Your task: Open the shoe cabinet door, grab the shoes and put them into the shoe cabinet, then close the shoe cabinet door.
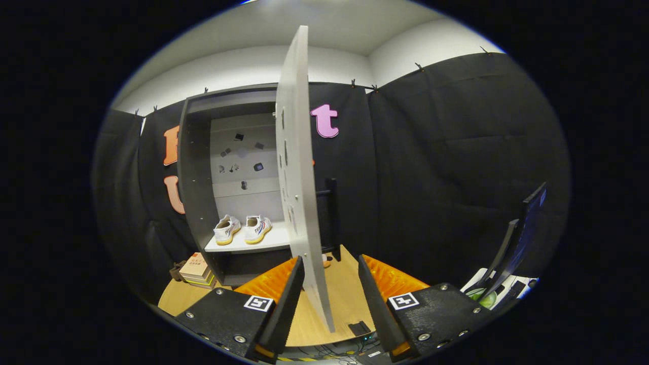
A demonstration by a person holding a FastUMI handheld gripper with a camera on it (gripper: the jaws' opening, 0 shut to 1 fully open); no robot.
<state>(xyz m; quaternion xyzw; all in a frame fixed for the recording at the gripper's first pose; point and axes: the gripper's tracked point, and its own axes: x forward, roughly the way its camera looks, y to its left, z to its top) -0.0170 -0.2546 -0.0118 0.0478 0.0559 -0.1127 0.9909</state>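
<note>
The grey shoe cabinet stands ahead and to the left with its inside showing. Its pale door is swung wide open and points edge-on at me. A pair of white shoes with yellow soles sits side by side on the cabinet's white shelf, toes toward the back wall. My gripper is open. The door's lower edge runs down between the fingers, right against the left finger, with a wide gap to the right finger. Nothing is held.
A stack of small cardboard boxes lies at the foot of the cabinet on the left. A black stand rises just behind the door. A dark monitor leans at the far right. Wooden flooring lies under the fingers.
</note>
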